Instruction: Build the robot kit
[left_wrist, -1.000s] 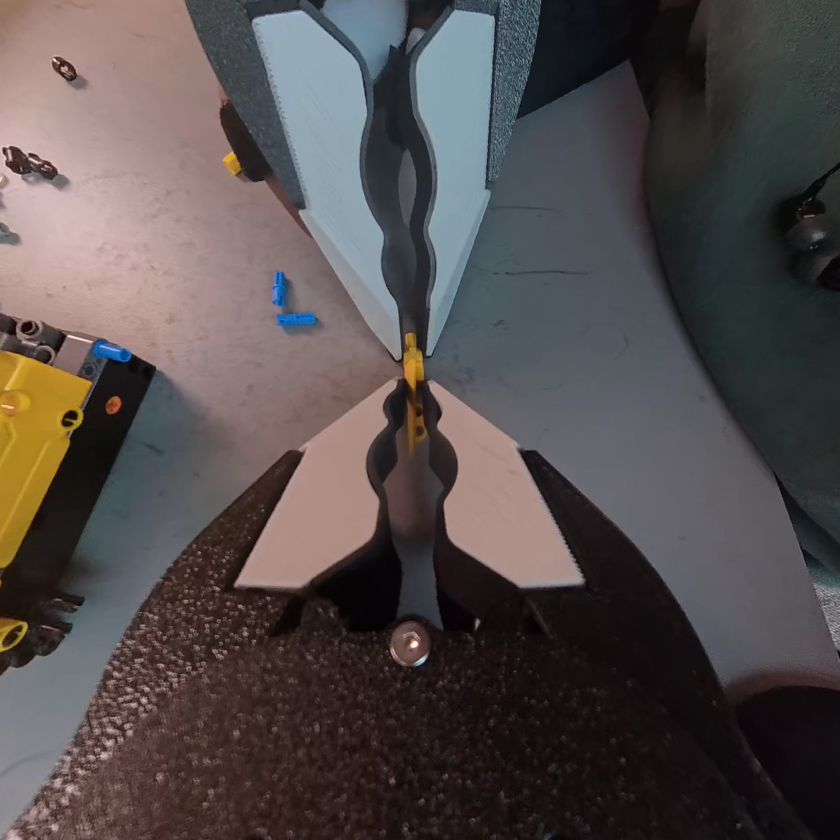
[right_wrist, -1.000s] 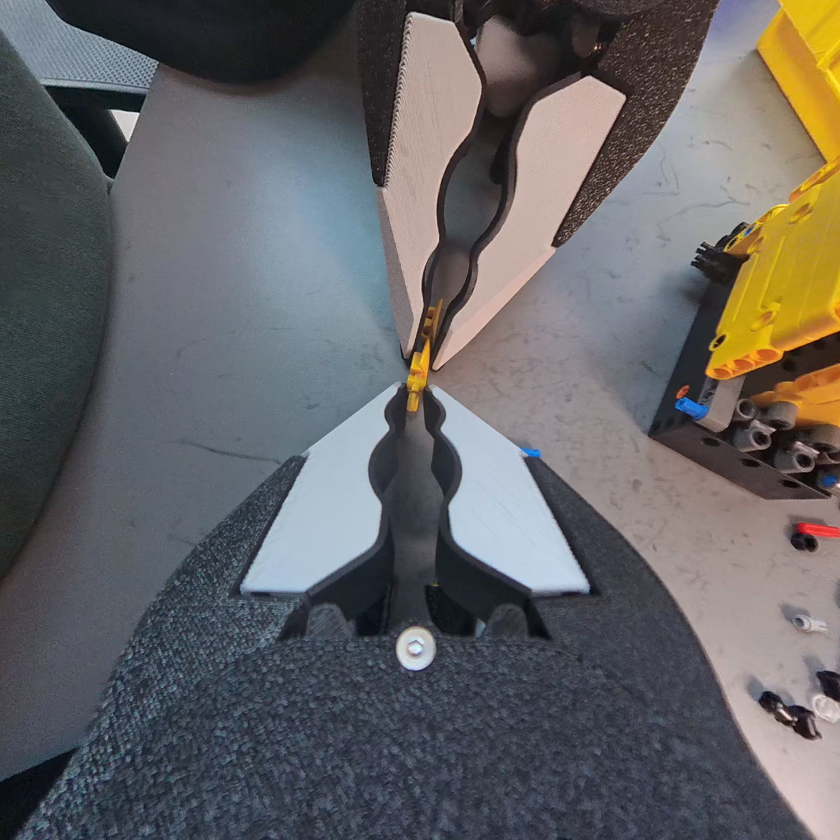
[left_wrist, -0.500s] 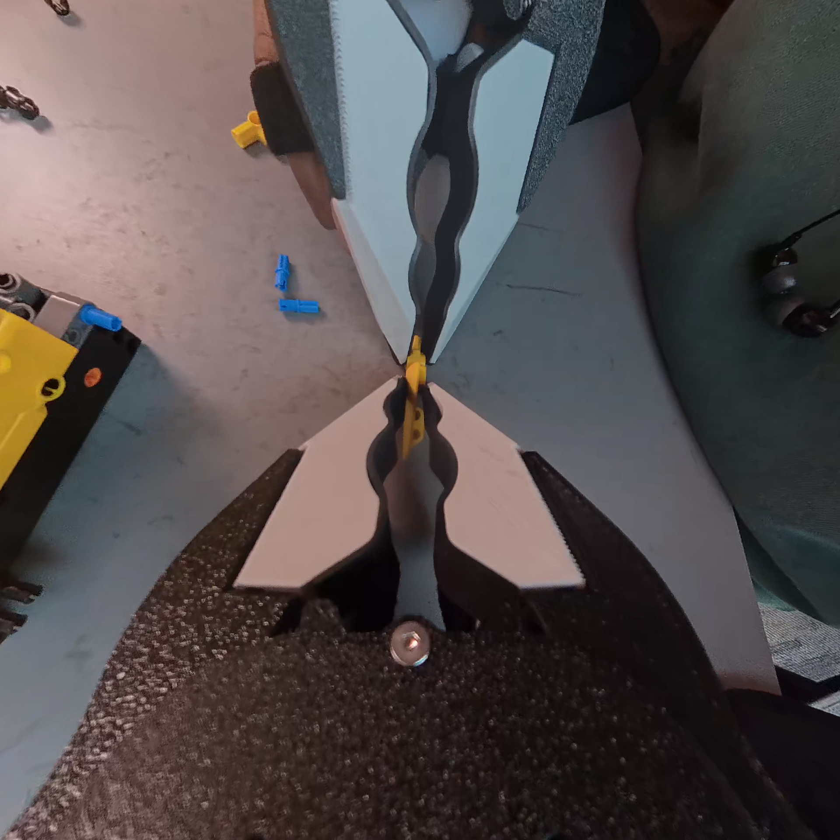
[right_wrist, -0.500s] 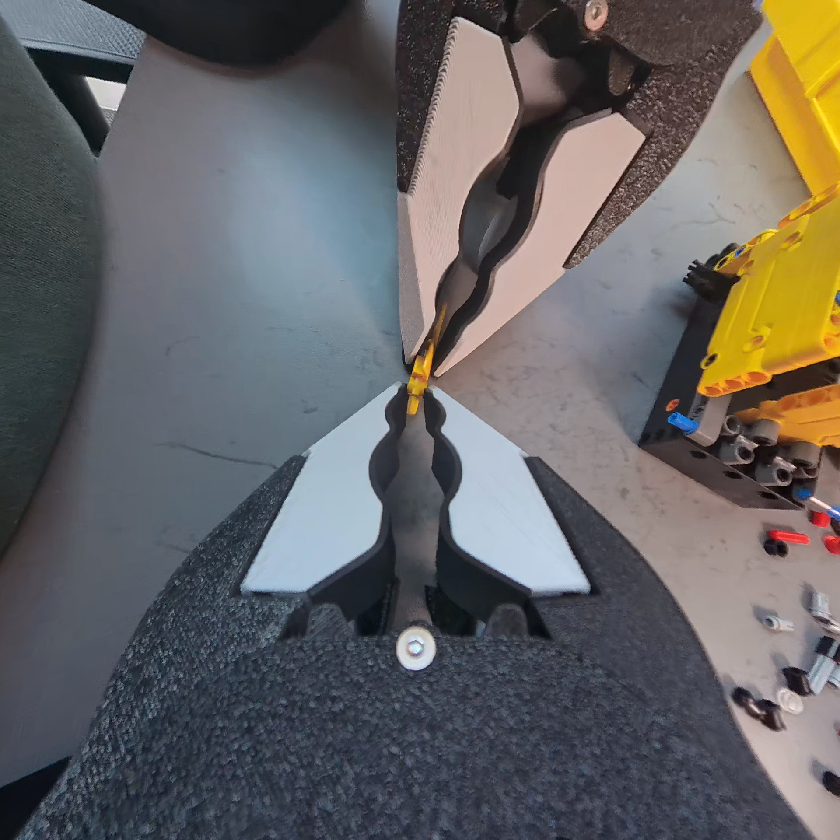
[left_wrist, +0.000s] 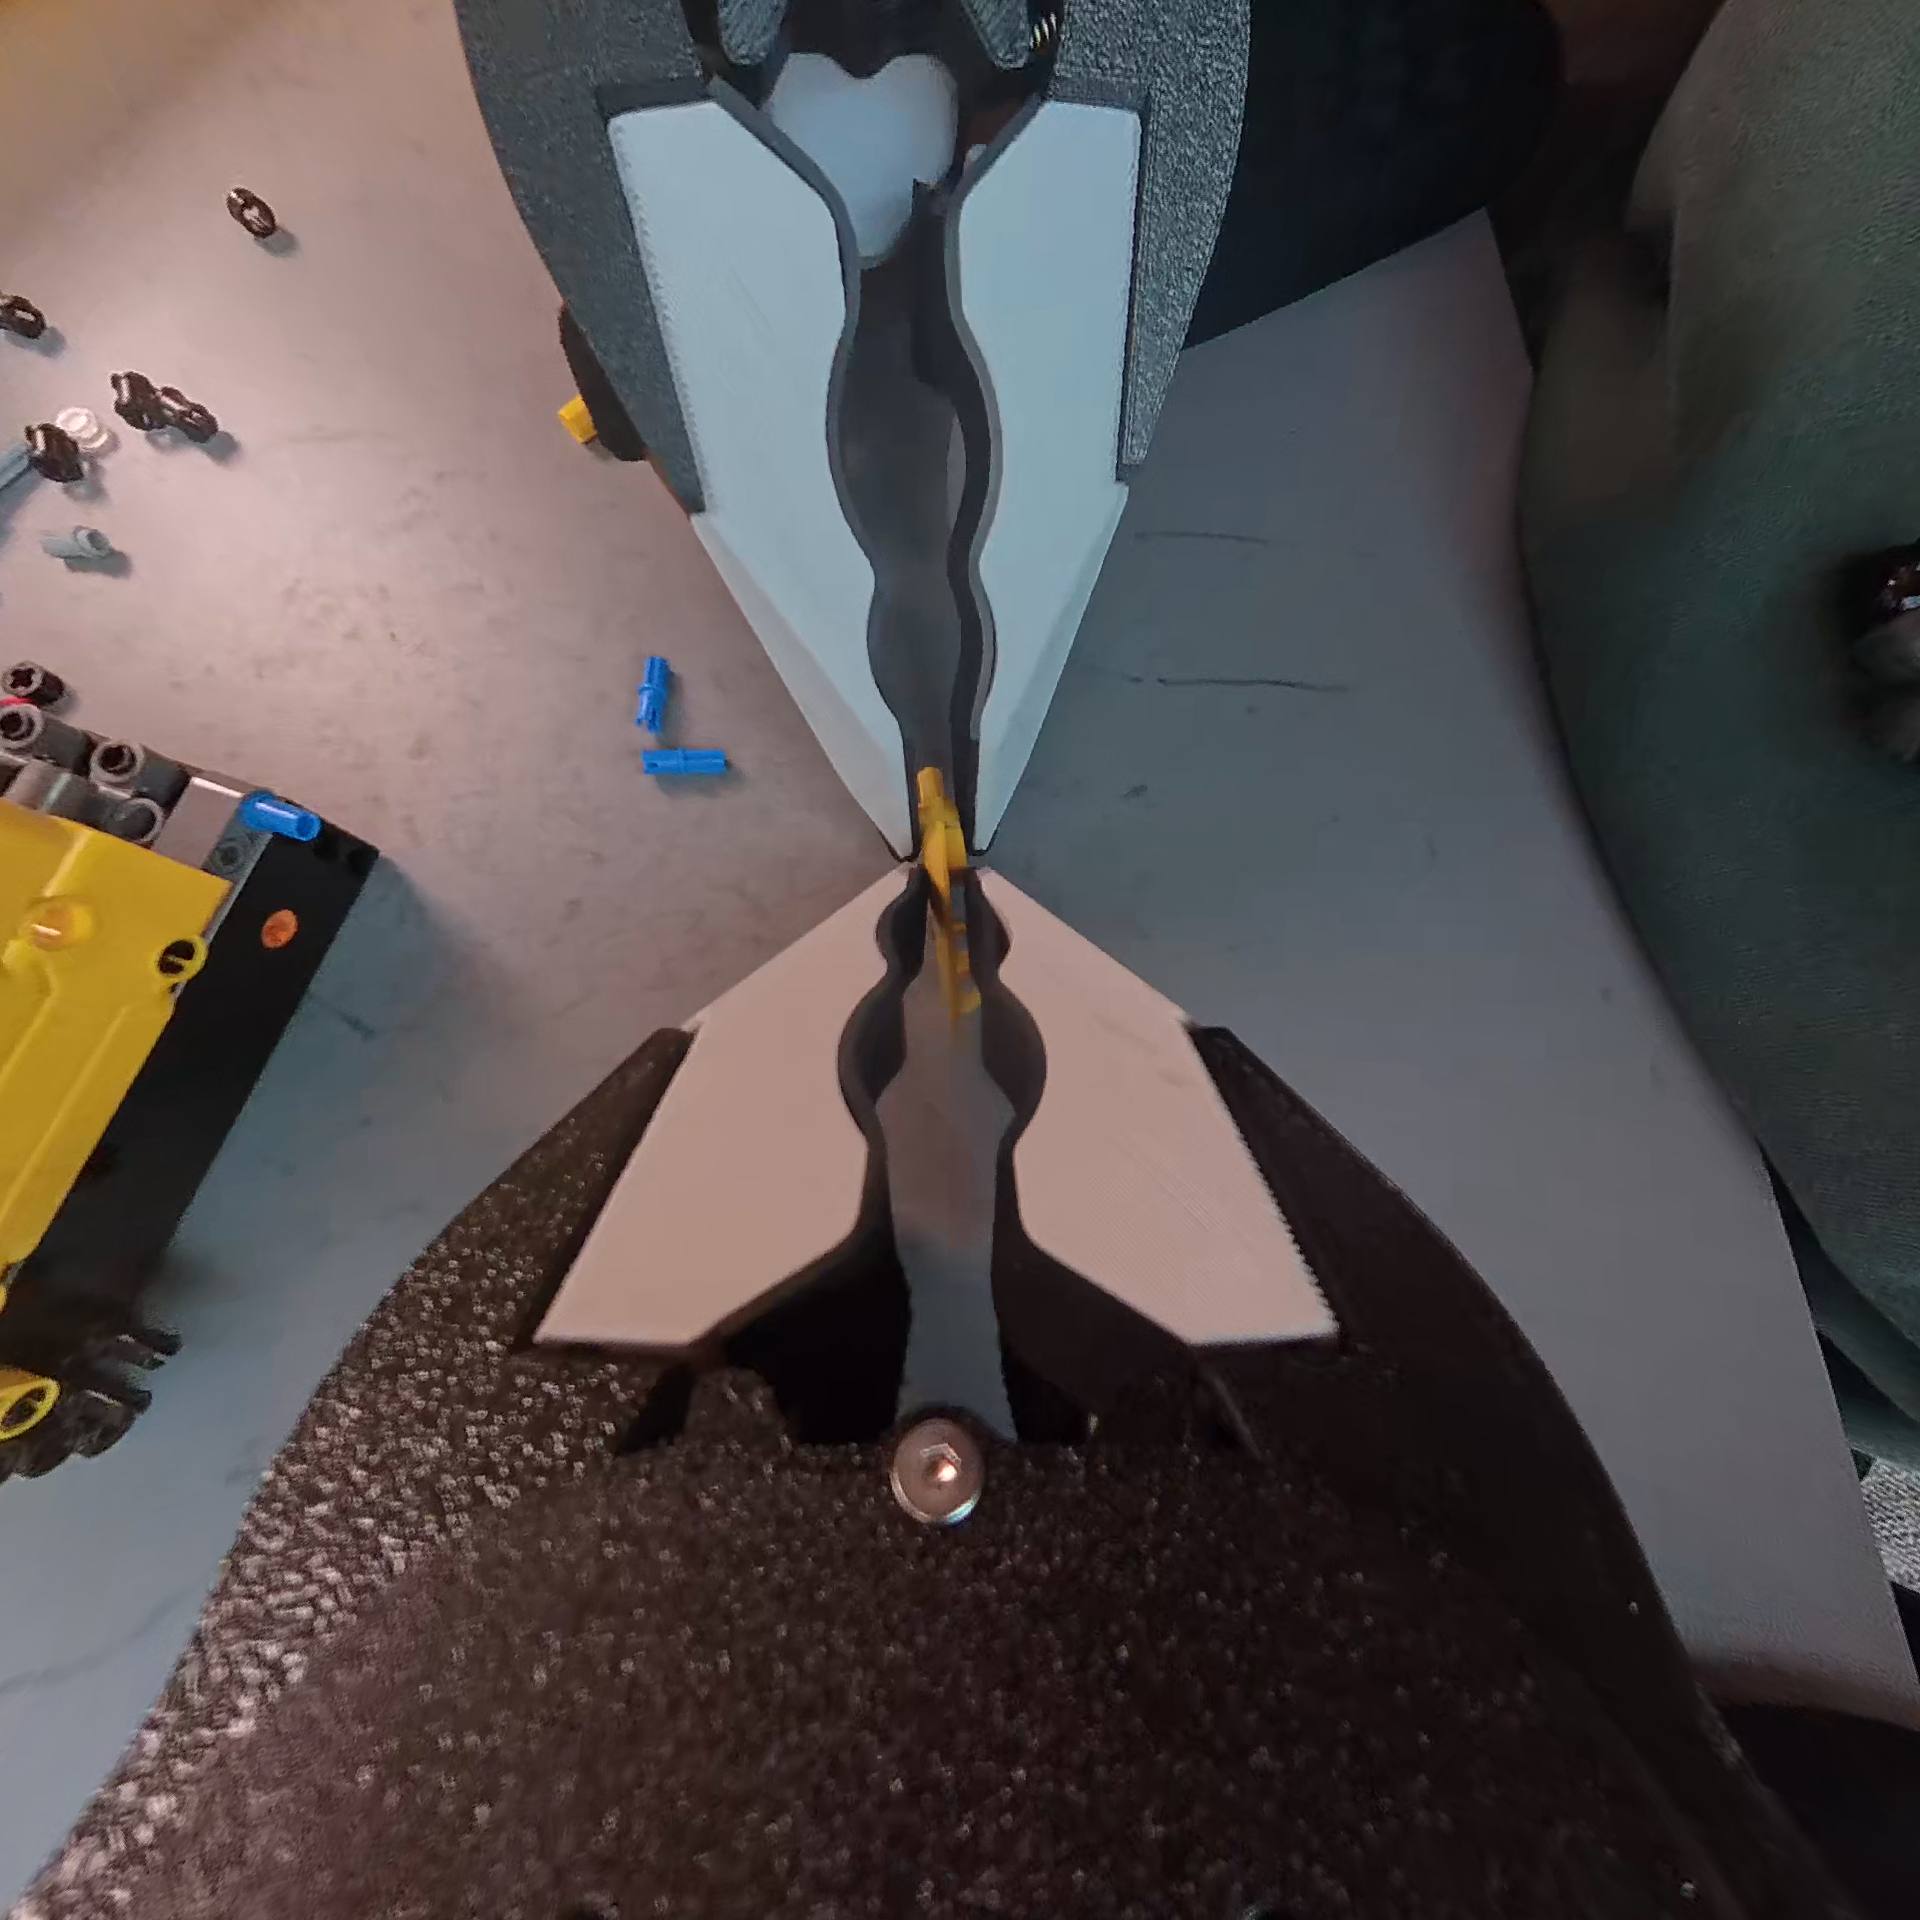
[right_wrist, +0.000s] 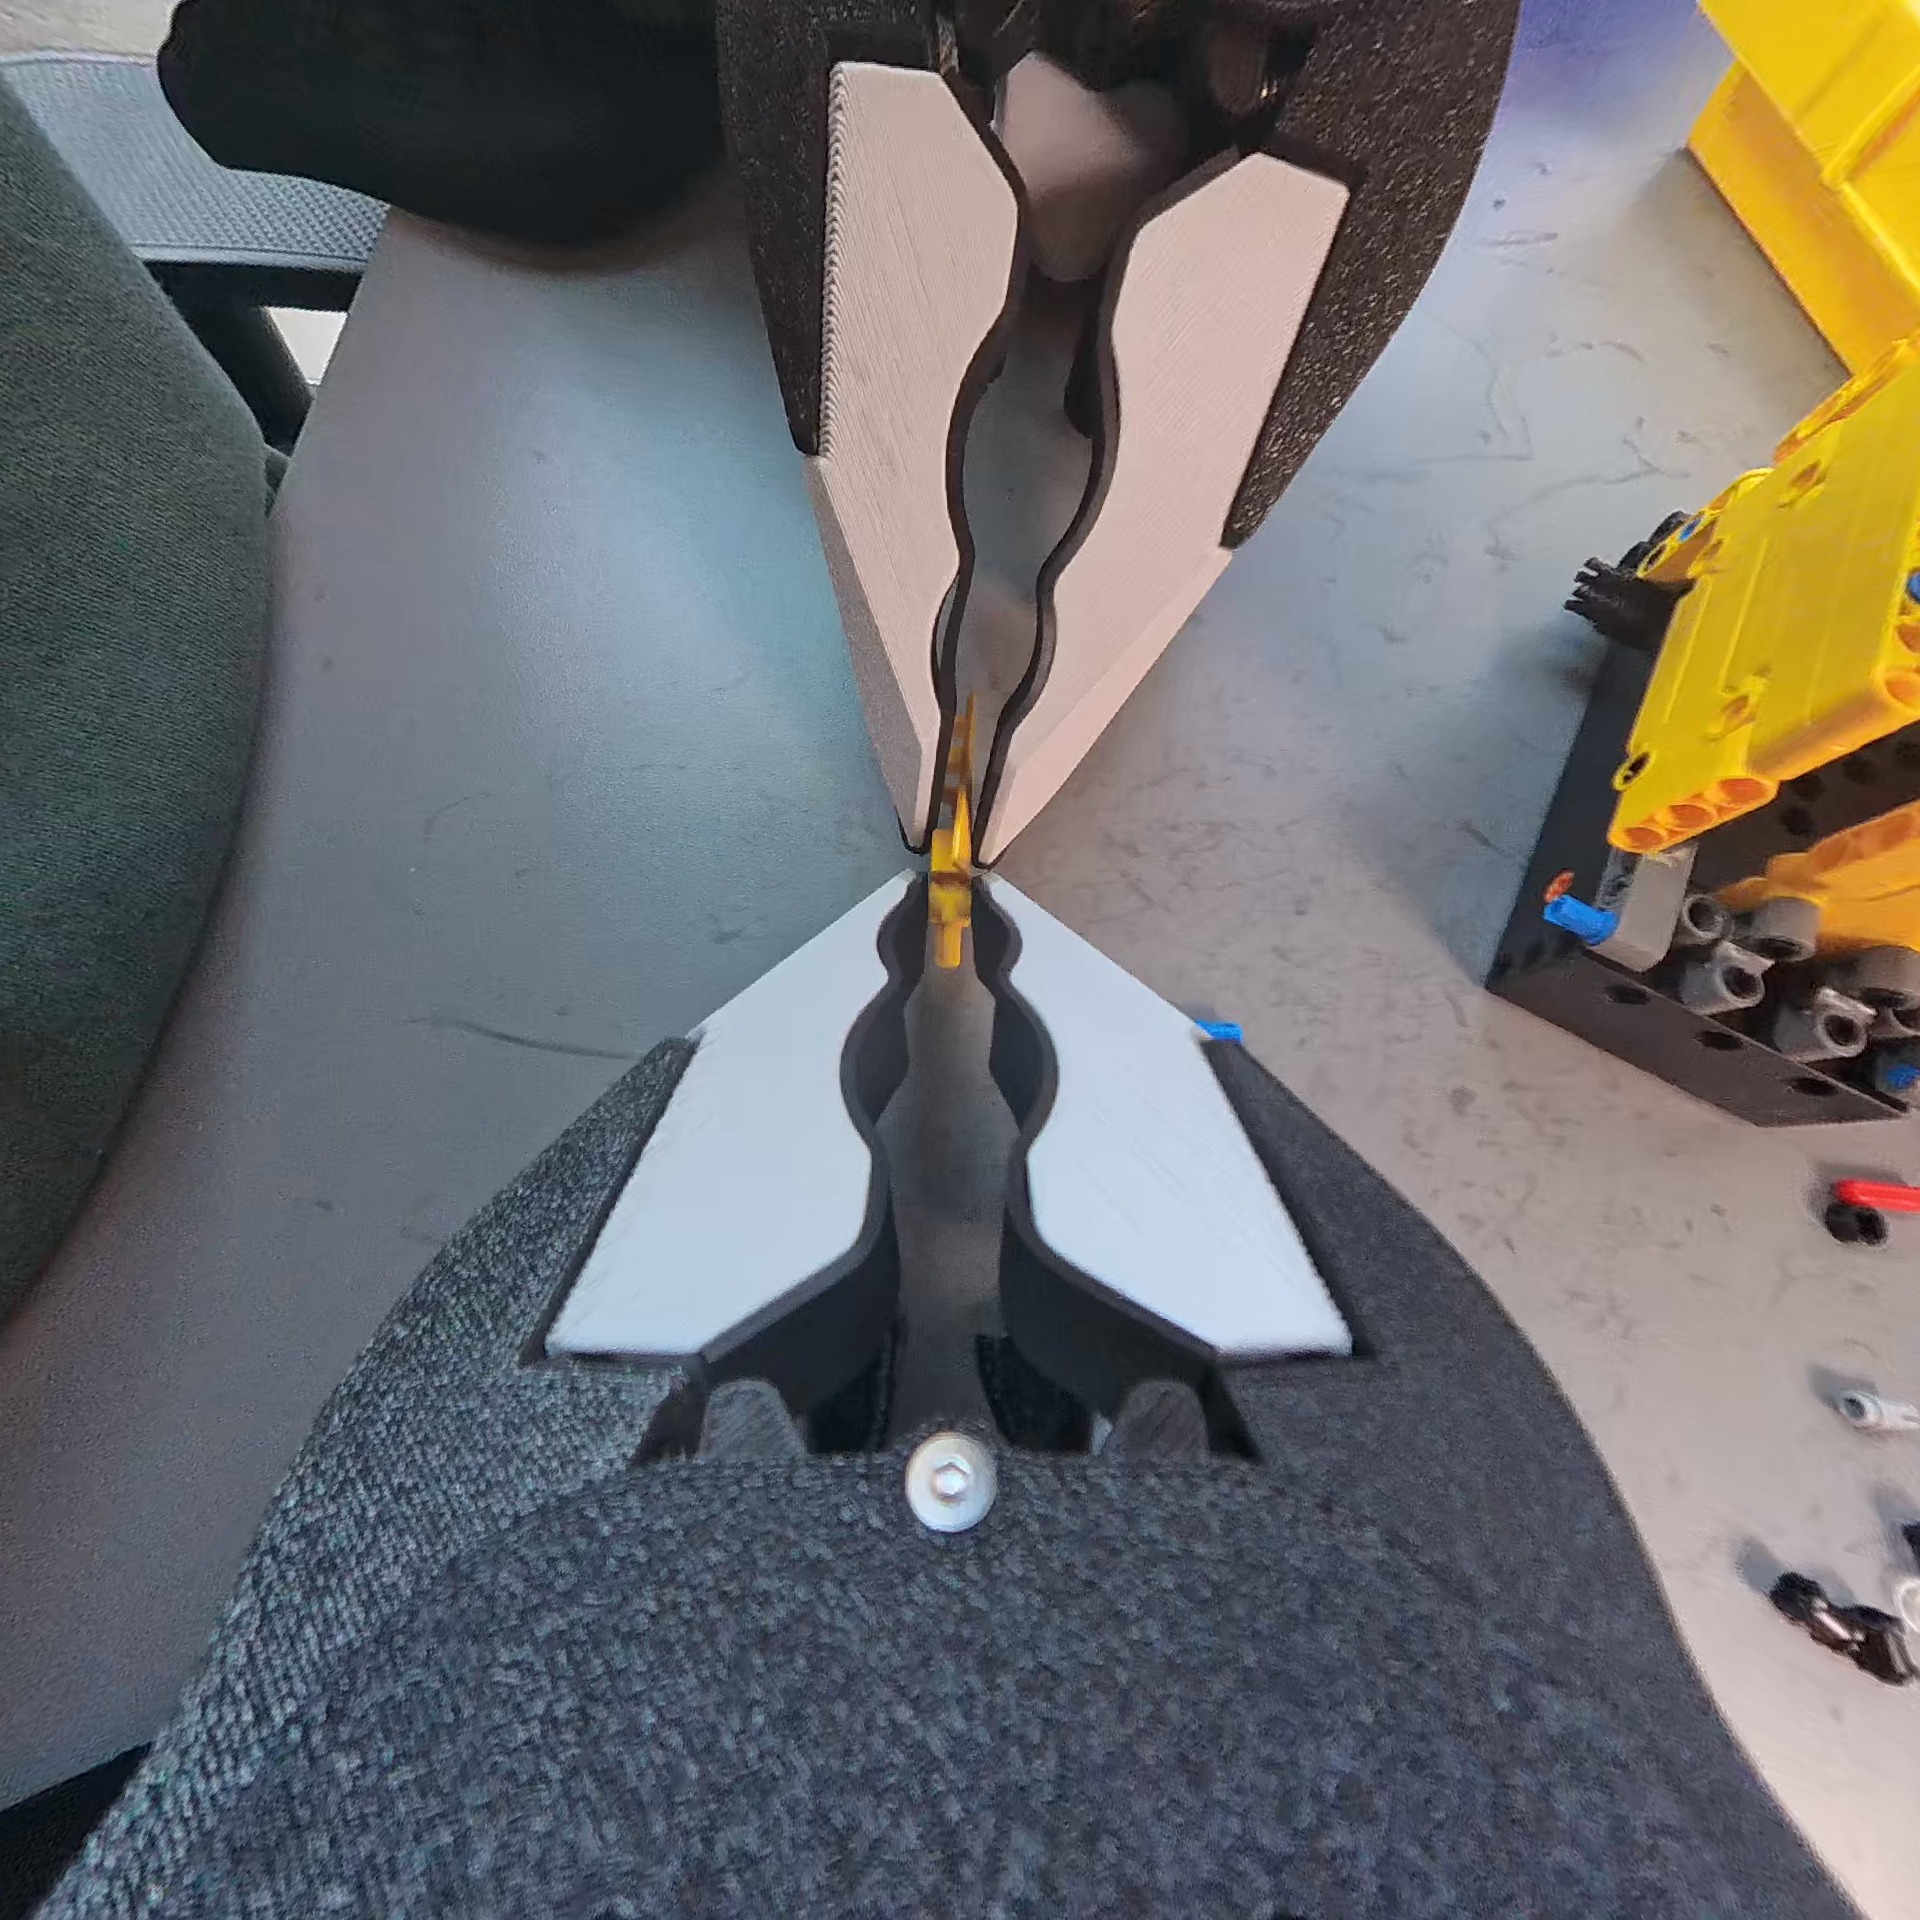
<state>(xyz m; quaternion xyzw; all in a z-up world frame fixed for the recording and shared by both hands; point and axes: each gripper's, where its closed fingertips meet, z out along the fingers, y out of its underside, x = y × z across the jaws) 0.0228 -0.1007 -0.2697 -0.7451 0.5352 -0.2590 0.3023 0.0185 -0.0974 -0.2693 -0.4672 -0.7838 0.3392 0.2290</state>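
The left gripper (left_wrist: 940, 883) and the right gripper (right_wrist: 951, 883) meet tip to tip, pointing straight at each other, each showing in the other's wrist view as the far gripper at the top. Both sets of jaws are drawn together almost fully, with only a narrow slit between the pale fingers (left_wrist: 769, 1122), and each is pinched on an end of the same small yellow piece (right_wrist: 948, 883). Both hang just above the surface (right_wrist: 540, 623).

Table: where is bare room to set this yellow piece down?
Bare table runs between the chair and the tongs' meeting tips. A smaller gap lies between two blue pins and the yellow-black model. Crowded: loose small parts beyond the model.
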